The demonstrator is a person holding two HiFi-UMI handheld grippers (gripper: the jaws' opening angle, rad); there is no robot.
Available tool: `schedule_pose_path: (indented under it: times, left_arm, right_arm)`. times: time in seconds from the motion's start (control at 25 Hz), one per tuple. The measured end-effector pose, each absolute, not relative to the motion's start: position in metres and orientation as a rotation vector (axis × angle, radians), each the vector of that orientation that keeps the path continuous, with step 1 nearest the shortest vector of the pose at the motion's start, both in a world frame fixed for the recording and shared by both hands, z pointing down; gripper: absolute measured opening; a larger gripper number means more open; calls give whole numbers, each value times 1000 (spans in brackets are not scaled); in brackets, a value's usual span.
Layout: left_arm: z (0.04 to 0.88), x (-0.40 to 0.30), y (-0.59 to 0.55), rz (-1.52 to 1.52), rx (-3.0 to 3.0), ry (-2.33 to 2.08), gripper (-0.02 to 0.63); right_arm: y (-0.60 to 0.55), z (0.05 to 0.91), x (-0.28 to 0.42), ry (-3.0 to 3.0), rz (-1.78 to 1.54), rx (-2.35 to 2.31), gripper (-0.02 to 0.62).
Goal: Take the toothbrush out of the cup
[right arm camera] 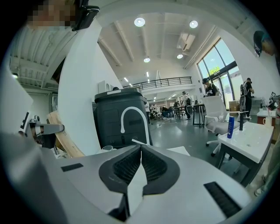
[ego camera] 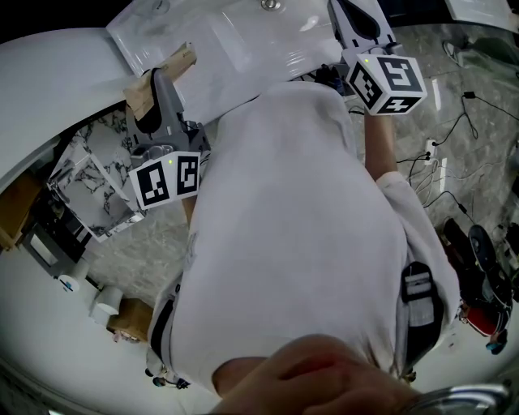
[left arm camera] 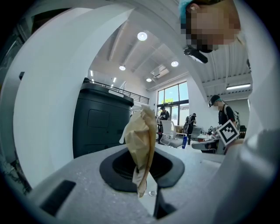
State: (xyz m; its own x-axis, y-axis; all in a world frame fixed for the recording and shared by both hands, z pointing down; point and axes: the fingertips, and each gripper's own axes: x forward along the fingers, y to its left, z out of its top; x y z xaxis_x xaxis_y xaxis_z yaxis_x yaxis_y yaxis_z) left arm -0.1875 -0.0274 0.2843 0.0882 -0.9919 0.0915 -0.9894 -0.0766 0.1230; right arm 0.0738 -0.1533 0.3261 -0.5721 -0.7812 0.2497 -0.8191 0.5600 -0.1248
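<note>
No toothbrush or cup shows clearly in any view. My left gripper is shut on a crumpled brown paper piece that stands up between its pads. In the head view the left gripper is at the left, with the tan piece at its tip, near the white basin. My right gripper has its jaw tips touching with nothing between them; in the head view the right gripper reaches over the basin's far right. A thin white stick pokes out just past its tips; what it is I cannot tell.
A white curved faucet stands before a dark grey bin. A white table with a blue bottle is at the right. Cables lie on the floor. People and office chairs are in the background.
</note>
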Motion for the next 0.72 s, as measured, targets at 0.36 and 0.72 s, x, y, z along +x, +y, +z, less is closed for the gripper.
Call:
schedule_pose_path:
  times: [0.36,0.72]
  left_arm:
    - [285,-185,-34,-18,2201,-2027,49]
    - [282,-189,-37,-18,2215,-2033,51]
  right_arm:
    - [-160,329,77,-2627,345,1356,15]
    - [-159,329,79,-2623,344,1369,15]
